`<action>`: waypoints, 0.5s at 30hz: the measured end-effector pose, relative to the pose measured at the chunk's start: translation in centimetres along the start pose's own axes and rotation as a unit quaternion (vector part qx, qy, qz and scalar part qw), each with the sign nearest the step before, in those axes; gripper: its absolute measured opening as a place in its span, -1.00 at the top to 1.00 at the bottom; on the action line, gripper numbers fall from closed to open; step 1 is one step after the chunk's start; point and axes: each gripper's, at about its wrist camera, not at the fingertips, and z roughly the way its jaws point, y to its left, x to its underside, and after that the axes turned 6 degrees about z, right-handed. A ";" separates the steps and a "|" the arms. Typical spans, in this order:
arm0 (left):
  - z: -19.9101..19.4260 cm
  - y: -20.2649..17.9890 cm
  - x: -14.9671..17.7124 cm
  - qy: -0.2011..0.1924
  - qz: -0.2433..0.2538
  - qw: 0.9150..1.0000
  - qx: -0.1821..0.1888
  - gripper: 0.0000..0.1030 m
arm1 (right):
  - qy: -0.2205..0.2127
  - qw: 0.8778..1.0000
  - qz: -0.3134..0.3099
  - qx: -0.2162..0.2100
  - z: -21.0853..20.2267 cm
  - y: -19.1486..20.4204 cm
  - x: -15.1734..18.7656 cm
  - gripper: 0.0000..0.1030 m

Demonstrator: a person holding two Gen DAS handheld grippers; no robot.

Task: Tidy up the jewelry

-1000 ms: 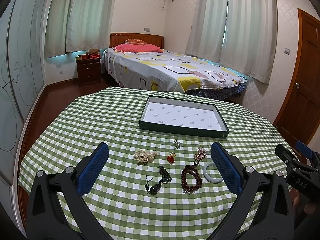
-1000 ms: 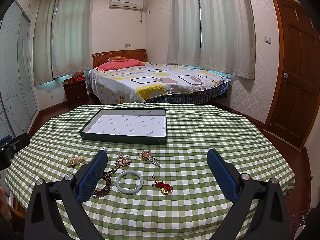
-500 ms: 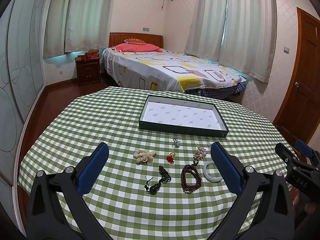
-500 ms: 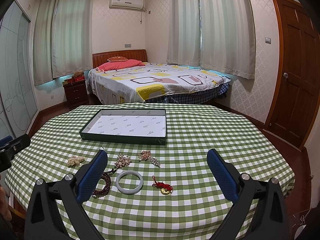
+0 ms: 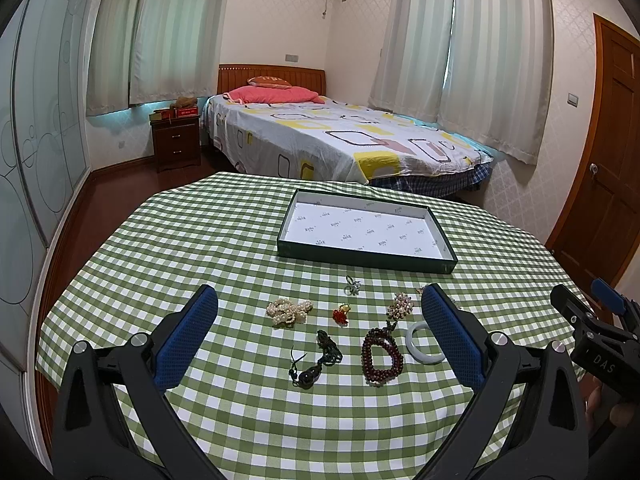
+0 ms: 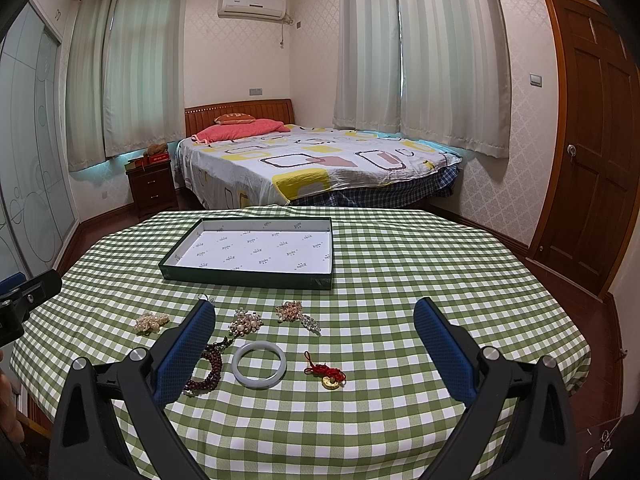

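A shallow dark green tray (image 5: 364, 258) (image 6: 244, 276) with white lining sits empty at the far middle of the checked table. Jewelry lies loose in front of it: a pearl cluster (image 5: 289, 311) (image 6: 150, 321), a red charm (image 5: 341, 314), a dark cord pendant (image 5: 316, 362), a dark red bead bracelet (image 5: 380, 354) (image 6: 208, 372), a white bangle (image 6: 259, 365) (image 5: 420, 346), brooches (image 6: 245, 321) (image 6: 290, 310) and a red knot with a gold coin (image 6: 328, 374). My left gripper (image 5: 320, 330) is open and empty above the near items. My right gripper (image 6: 314, 342) is open and empty over the bangle.
The table has a green checked cloth (image 6: 400, 280). A bed (image 6: 312, 164) stands beyond it, a nightstand (image 5: 176, 142) at back left, a wooden door (image 6: 592, 132) at right. The right gripper's body shows at the right edge of the left wrist view (image 5: 592, 344).
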 end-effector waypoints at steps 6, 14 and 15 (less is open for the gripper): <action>0.0 0.0 0.0 -0.001 0.001 1.000 0.001 -0.92 | -0.002 1.000 0.002 -0.002 -0.1 0.0 -0.2 -0.89; 1.0 1.5 0.2 -0.019 0.006 1.000 -0.019 -0.92 | -0.005 1.000 0.013 -0.008 1.0 -0.8 0.3 -0.89; 1.3 1.6 0.2 -0.018 0.008 1.000 -0.020 -0.92 | -0.004 1.000 0.015 -0.009 1.3 -0.9 0.5 -0.89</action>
